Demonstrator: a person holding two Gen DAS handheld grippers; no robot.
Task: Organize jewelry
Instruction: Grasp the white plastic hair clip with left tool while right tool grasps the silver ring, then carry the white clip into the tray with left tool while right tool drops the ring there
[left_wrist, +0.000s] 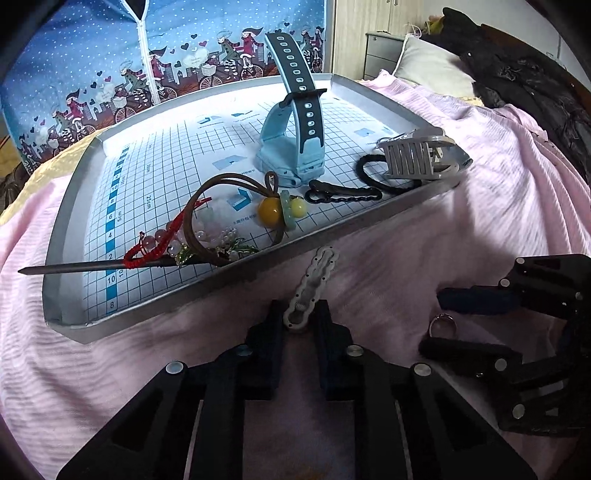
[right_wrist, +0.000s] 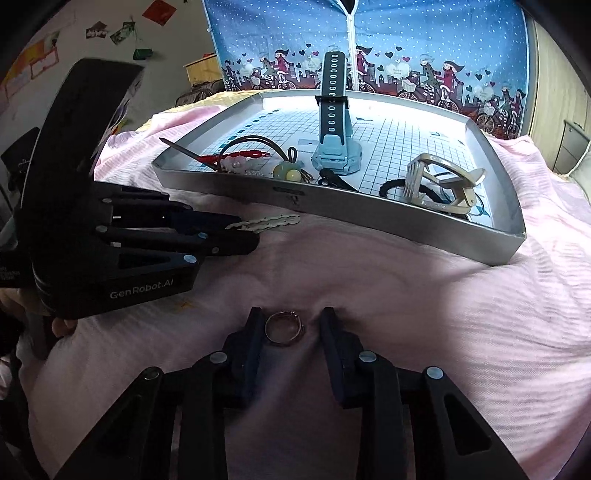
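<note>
A wavy white hair clip (left_wrist: 316, 278) lies on the pink blanket just before the silver tray (left_wrist: 221, 291). My left gripper (left_wrist: 300, 314) is shut on the clip's near end; the right wrist view shows the hair clip (right_wrist: 269, 221) sticking out from that left gripper (right_wrist: 245, 232). A silver ring (right_wrist: 284, 328) rests on the blanket between the fingers of my open right gripper (right_wrist: 291, 321), close to the left finger. In the left wrist view the ring (left_wrist: 443, 324) sits inside the right gripper (left_wrist: 432, 321).
The tray (right_wrist: 369, 218) holds a blue watch (left_wrist: 291, 147), a grey claw clip (left_wrist: 413, 158), a black hair tie (left_wrist: 365, 166), a black clip (left_wrist: 343, 194), a beaded brown tie (left_wrist: 269, 210) and a red-corded hairpin (left_wrist: 110, 264). Pink blanket (right_wrist: 406, 295) surrounds it. A patterned blue fabric panel (right_wrist: 406, 48) stands behind.
</note>
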